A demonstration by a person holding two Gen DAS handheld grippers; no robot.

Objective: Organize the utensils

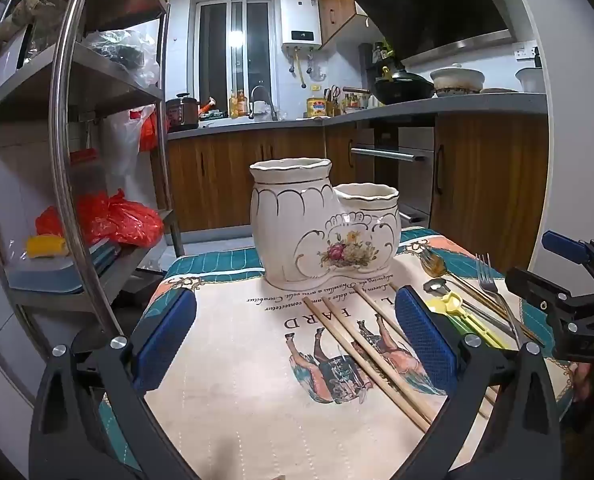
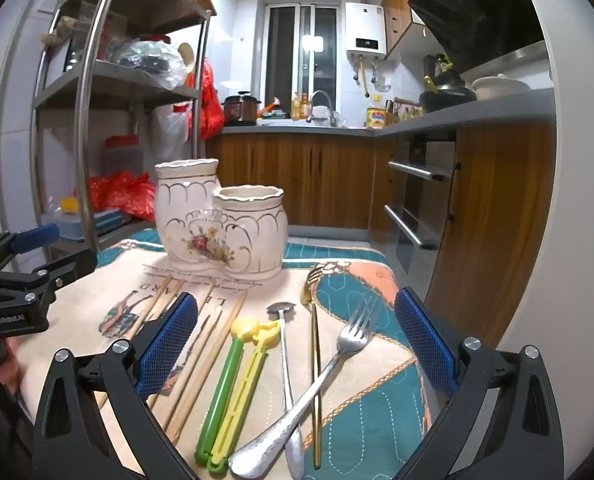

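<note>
A white ceramic two-pot utensil holder (image 1: 325, 224) with a flower design stands on the patterned cloth; it also shows in the right wrist view (image 2: 221, 220). Wooden chopsticks (image 1: 361, 352) lie in front of it, between the fingers of my open, empty left gripper (image 1: 297, 336). My right gripper (image 2: 297, 344) is open and empty above a silver fork (image 2: 317, 388), a gold fork (image 2: 315, 360), a silver spoon-like tool (image 2: 285, 360), green and yellow clips (image 2: 237, 384) and more chopsticks (image 2: 209, 360). The right gripper shows at the right edge of the left wrist view (image 1: 569, 300).
A metal shelf rack (image 1: 77, 140) with red bags stands to the left of the table. Wooden kitchen cabinets and an oven (image 2: 417, 200) lie behind and to the right. The table cloth's far edge (image 1: 217, 260) is just behind the holder.
</note>
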